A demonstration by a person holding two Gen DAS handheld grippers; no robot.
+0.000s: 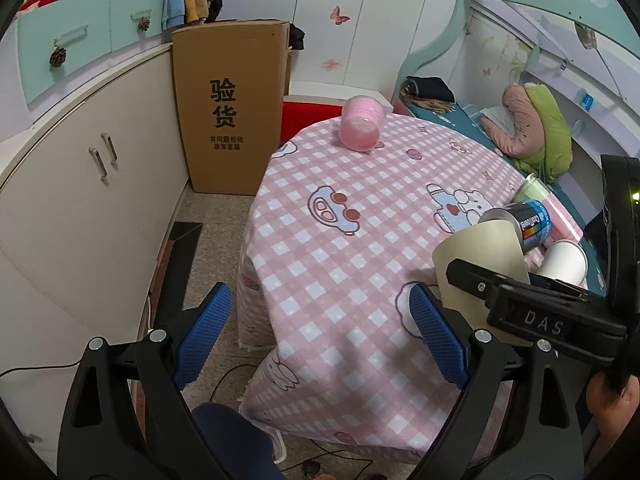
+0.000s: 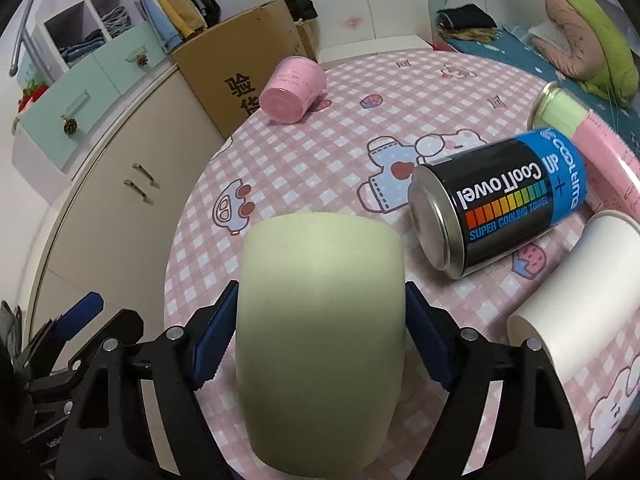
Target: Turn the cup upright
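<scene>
A pale green cup (image 2: 320,320) lies between the blue pads of my right gripper (image 2: 320,336), which is shut on its sides; its flat base points away from the camera. In the left wrist view the same cup (image 1: 476,256) shows at the right, held by the right gripper (image 1: 532,308) above the table. My left gripper (image 1: 320,332) is open and empty over the table's near left edge, apart from the cup.
A round table with a pink checked cloth (image 1: 360,216) holds a pink cup on its side (image 1: 360,128) at the far edge, a black-and-blue can (image 2: 500,200), a white cylinder (image 2: 580,300) and a green-pink tube (image 2: 580,128) lying at the right. A cardboard box (image 1: 232,108) and cabinets (image 1: 80,184) stand to the left.
</scene>
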